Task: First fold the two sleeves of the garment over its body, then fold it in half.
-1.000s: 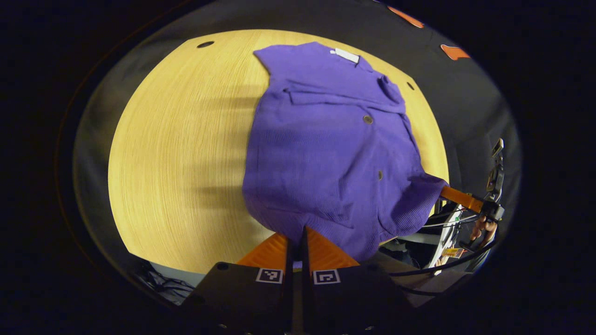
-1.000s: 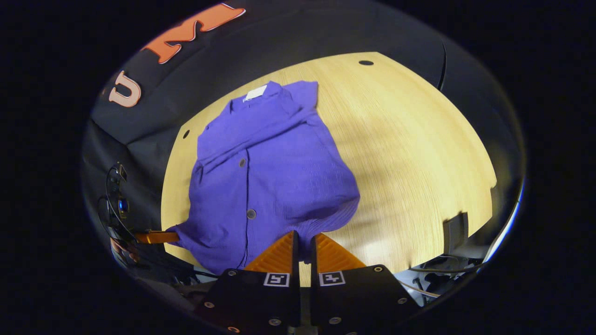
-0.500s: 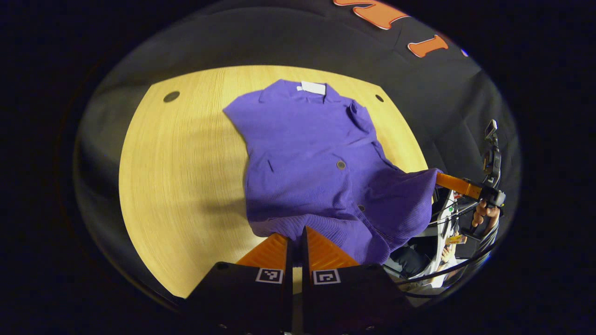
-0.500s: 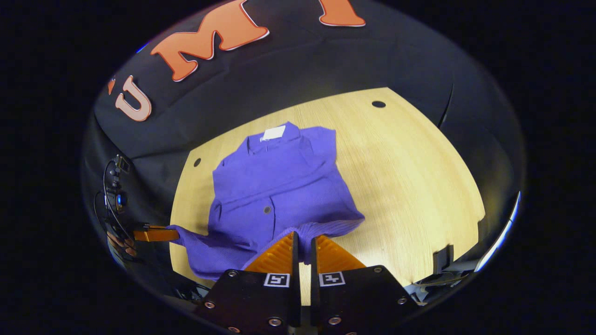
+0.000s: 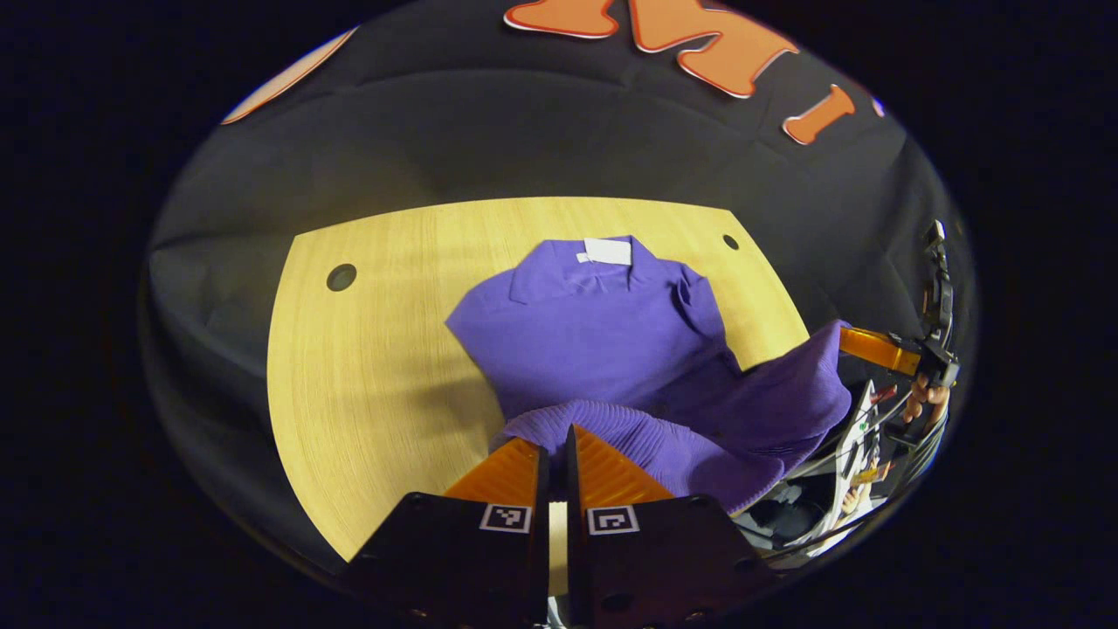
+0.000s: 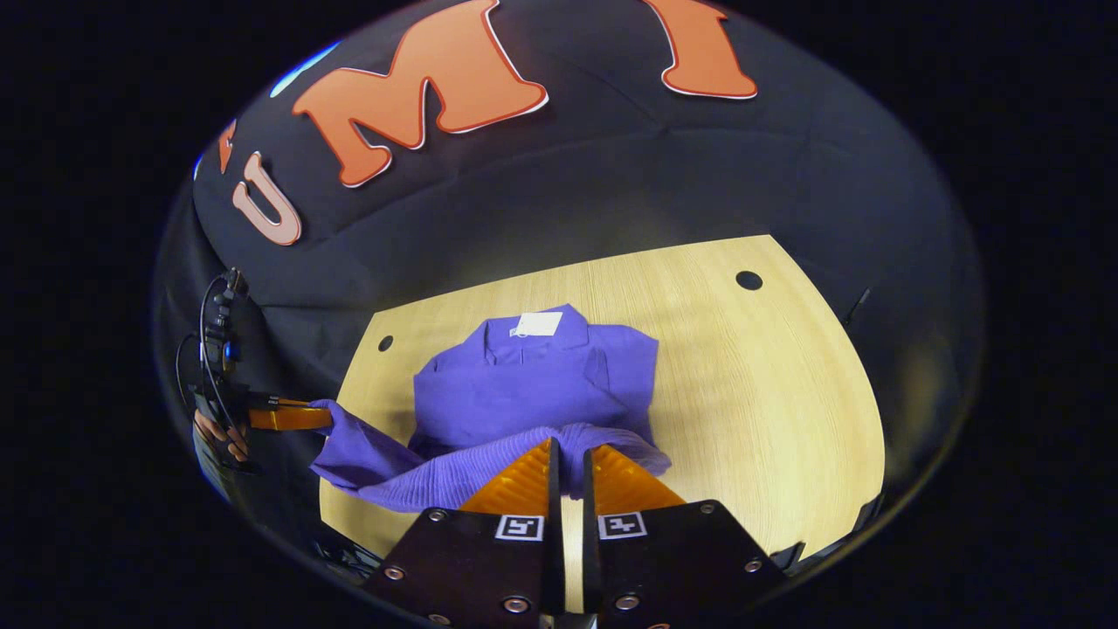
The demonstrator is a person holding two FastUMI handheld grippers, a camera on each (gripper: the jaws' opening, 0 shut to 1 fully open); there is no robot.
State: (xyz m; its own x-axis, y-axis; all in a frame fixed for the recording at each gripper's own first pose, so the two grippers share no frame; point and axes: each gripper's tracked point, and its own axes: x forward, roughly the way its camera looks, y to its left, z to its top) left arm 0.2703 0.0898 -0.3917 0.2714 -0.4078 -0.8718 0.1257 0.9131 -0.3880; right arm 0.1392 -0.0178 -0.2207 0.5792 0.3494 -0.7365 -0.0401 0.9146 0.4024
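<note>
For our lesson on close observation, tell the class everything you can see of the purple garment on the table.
The purple garment looks like soft ribbed knit, with a collar and a white tag at the neck on the far side. Its upper body lies flat on the wooden table. The ribbed bottom hem is lifted off the table and hangs in a sagging band between two pinch points: the left gripper is shut on one corner, the right gripper on the other. No loose sleeve hangs out at either side.
</note>
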